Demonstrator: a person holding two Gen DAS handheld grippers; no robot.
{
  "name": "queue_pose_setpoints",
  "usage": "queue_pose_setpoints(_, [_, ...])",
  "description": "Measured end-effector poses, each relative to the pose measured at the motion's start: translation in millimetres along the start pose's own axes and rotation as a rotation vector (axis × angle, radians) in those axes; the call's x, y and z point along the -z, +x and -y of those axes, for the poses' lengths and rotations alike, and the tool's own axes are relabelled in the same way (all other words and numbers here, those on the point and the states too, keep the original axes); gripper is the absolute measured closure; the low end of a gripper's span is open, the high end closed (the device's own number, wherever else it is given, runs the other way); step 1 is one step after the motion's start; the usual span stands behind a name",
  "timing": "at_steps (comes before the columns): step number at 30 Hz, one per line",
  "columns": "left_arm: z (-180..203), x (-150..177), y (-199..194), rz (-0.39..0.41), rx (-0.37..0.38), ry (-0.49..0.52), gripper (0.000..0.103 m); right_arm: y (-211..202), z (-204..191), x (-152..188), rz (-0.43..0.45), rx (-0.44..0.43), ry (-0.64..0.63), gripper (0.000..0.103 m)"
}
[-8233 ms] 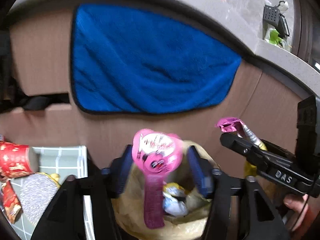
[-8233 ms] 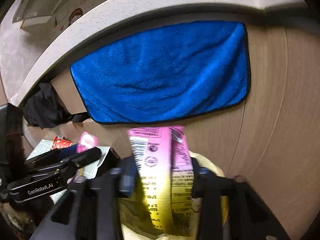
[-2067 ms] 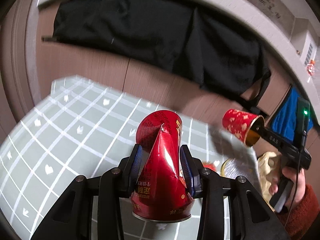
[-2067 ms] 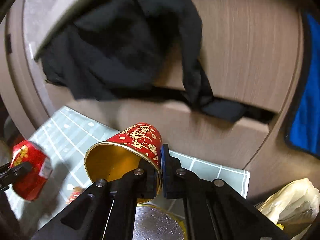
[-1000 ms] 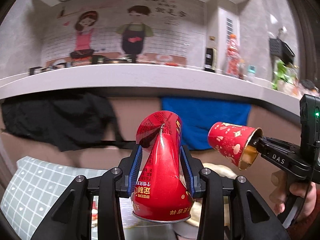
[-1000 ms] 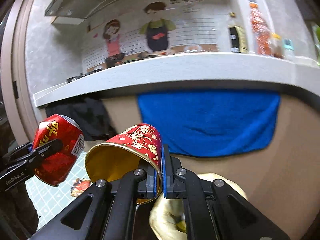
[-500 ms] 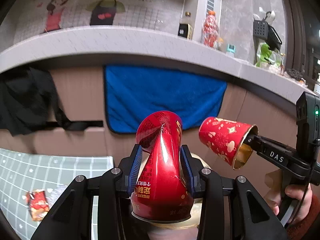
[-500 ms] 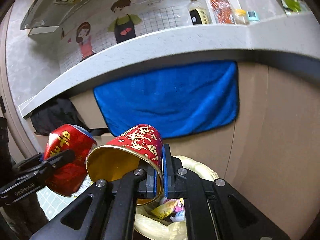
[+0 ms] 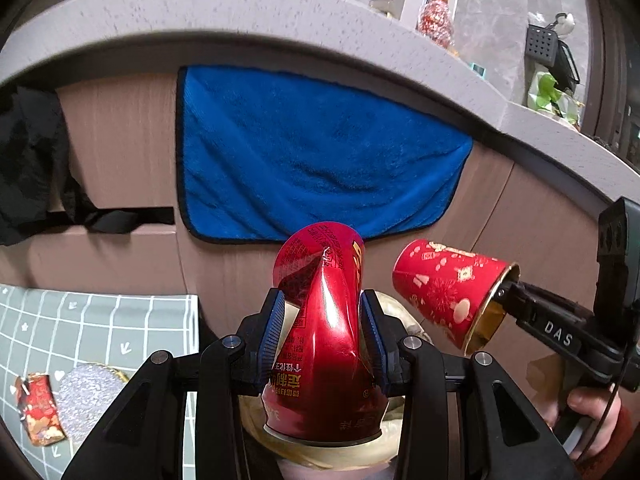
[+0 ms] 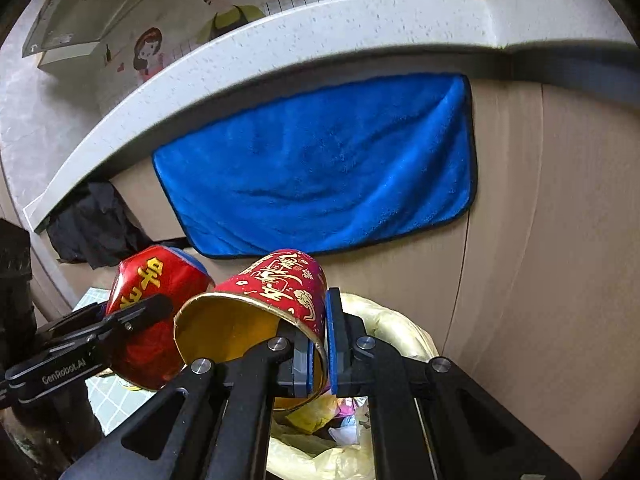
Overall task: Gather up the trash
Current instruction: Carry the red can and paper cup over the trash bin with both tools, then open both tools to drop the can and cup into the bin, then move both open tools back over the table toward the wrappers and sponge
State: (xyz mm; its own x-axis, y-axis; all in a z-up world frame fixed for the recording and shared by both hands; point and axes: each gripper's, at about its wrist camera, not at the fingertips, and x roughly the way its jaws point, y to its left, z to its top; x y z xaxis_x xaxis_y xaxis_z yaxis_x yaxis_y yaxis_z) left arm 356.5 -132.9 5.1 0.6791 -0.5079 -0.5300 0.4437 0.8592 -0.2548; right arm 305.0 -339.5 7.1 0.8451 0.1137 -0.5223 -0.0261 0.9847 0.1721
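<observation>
Both grippers loaded above the trash bag (image 10: 400,320)
Left gripper (image 9: 322,334) clenches a dented red can (image 9: 324,344); right gripper (image 10: 318,356) pinches a paper cup (image 10: 276,292) rim at 3 o'clock of the can.

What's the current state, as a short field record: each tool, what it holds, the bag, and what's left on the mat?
left tool: shut on crushed red can, pads squeezing its dented sides
right tool: shut on red paper cup, pinching the rim wall, cup tipped on its side
bag: yellowish trash bag, open, below both tools, wrappers inside
position: can and cup both held above the bag mouth, not released
left on mat: small red wrapper and a silver round lid
backdrop: blue towel hanging on the cabinet front
</observation>
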Motion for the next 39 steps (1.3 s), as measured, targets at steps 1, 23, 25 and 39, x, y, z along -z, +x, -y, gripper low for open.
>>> queue_pose_setpoints(1, [-1.4,-0.1,4.8,-0.009,0.012,-0.002,0.063,3.8,0.9,1.1,-0.010,0.004,-0.002,0.095])
queue_pose_setpoints(23, [-78.7,14.3,-52.6,0.006,-0.129,-0.061,0.038,11.3,-16.3,23.7,-0.097,-0.031,0.039,0.054])
queue_pose_setpoints(25, [-86.7,18.8,-69.1,0.031,-0.155,-0.052,0.038,7.5,-30.4,22.1,-0.077,-0.055,0.032,0.054])
queue_pose_setpoints(39, [-156.4,51.3,-160.5,0.108,-0.371,-0.038,0.038,21.8,-148.3,40.6,-0.098,-0.205,-0.066,0.052])
